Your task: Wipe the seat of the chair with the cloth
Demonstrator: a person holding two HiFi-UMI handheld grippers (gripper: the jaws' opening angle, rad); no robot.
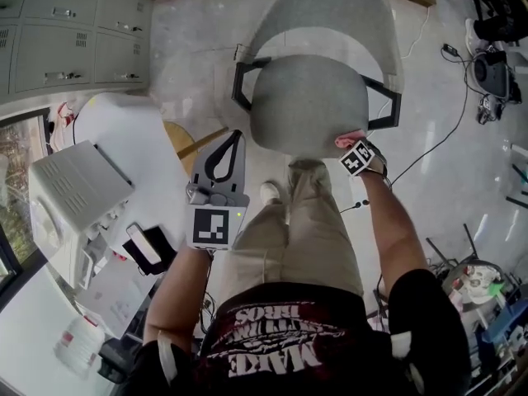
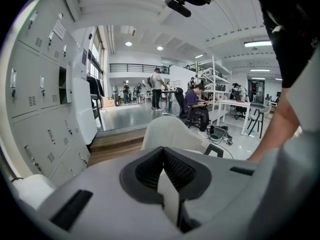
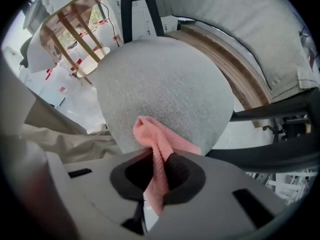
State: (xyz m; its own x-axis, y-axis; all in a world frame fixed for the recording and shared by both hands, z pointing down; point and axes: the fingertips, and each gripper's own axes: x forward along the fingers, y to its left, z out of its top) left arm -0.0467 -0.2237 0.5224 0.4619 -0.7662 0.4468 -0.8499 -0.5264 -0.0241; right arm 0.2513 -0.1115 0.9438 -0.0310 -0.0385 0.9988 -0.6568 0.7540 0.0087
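Note:
The chair's round grey seat sits in front of me, with its pale curved backrest behind it. My right gripper is at the seat's front right edge, shut on a pink cloth. In the right gripper view the cloth hangs folded between the jaws of that gripper and rests on the near rim of the seat. My left gripper is held off the chair's front left corner, shut and holding nothing. The left gripper looks past the backrest into the room.
My beige trouser legs and a shoe are just below the seat. A white table with a white device stands at the left, with a wooden stool beside it. Lockers fill the far left. Cables and clutter lie at the right.

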